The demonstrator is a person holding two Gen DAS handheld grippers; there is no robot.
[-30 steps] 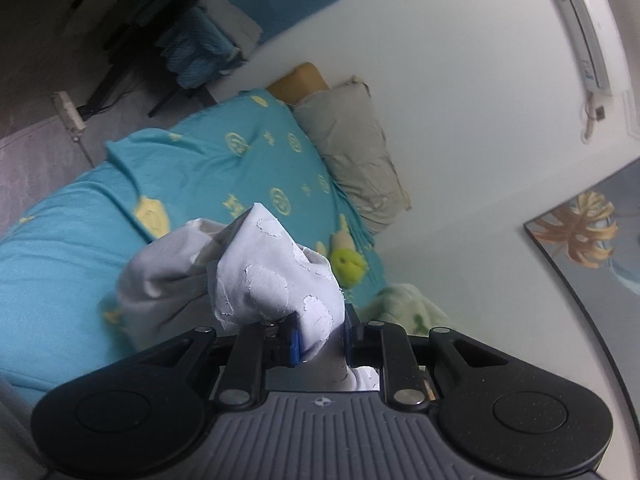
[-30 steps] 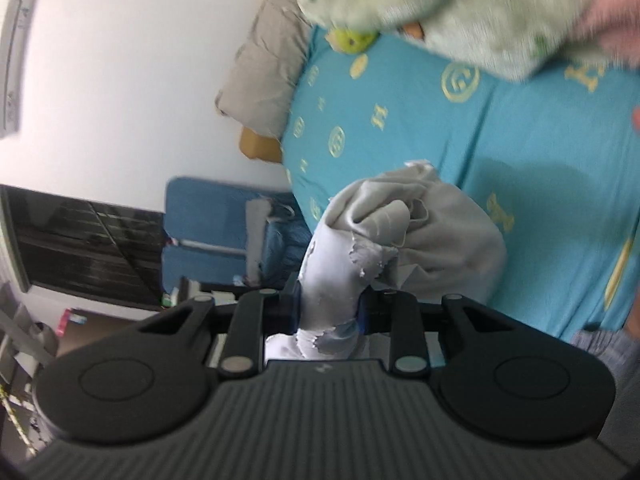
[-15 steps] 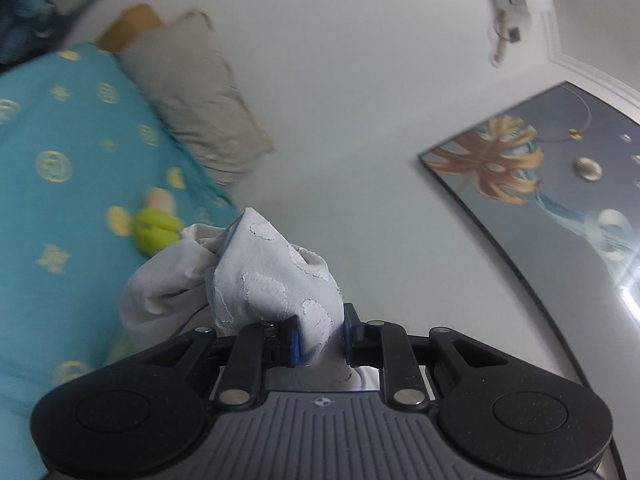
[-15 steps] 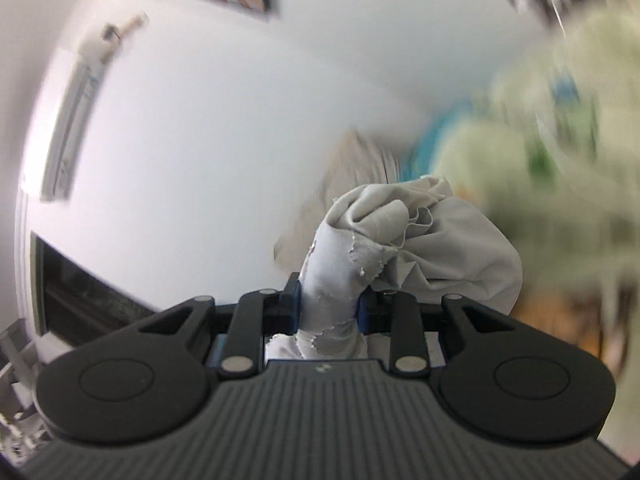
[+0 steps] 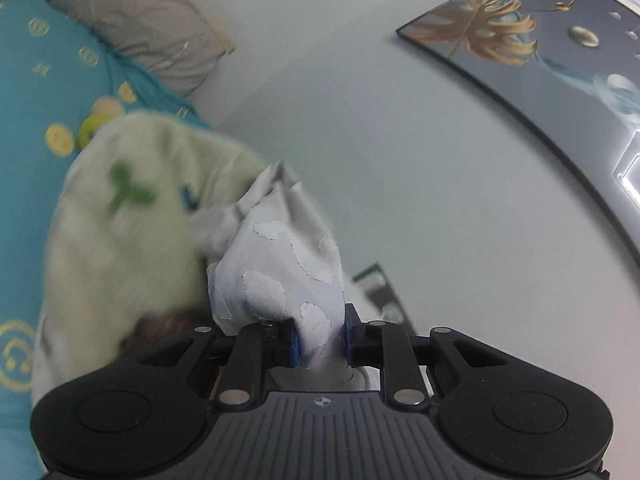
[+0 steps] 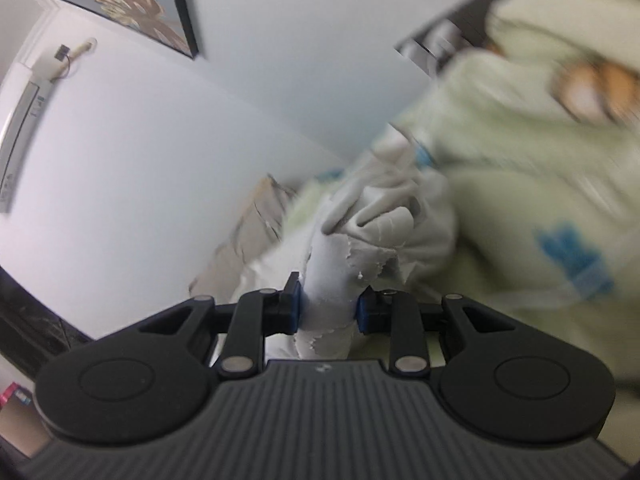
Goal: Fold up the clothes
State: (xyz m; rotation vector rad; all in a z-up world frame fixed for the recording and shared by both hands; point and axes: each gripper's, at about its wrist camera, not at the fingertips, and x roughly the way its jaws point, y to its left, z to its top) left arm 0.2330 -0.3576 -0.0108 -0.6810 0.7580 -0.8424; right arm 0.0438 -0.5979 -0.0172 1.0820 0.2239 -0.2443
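Fingers of your left gripper [image 5: 320, 340] are nearly closed, their blue pads clamped on a bunched fold of the pale grey garment [image 5: 280, 268], which bulges up and out from between them with worn, peeling print patches on its face. Your right gripper [image 6: 328, 304] has the same narrow pinch on another gathered part of that garment [image 6: 372, 224], the cloth crumpling into thick rolls just past the pads. Both pieces of fabric are lifted clear of the bed, hanging from your two grips.

Just beyond the cloth in each view lies a fluffy pale green blanket [image 5: 132, 216], blurred, with green and blue motifs; in the right wrist view it fills the whole right side [image 6: 520, 184]. Past it, in the left view, you have the turquoise bedsheet [image 5: 36, 92] with yellow emblems, a small yellow-green toy [image 5: 94, 126] on it, and a beige pillow [image 5: 140, 20] against the white wall. A framed picture [image 5: 540, 52] with golden leaves hangs on that wall, and a white air conditioner [image 6: 24, 128] shows at the left edge of the right view.
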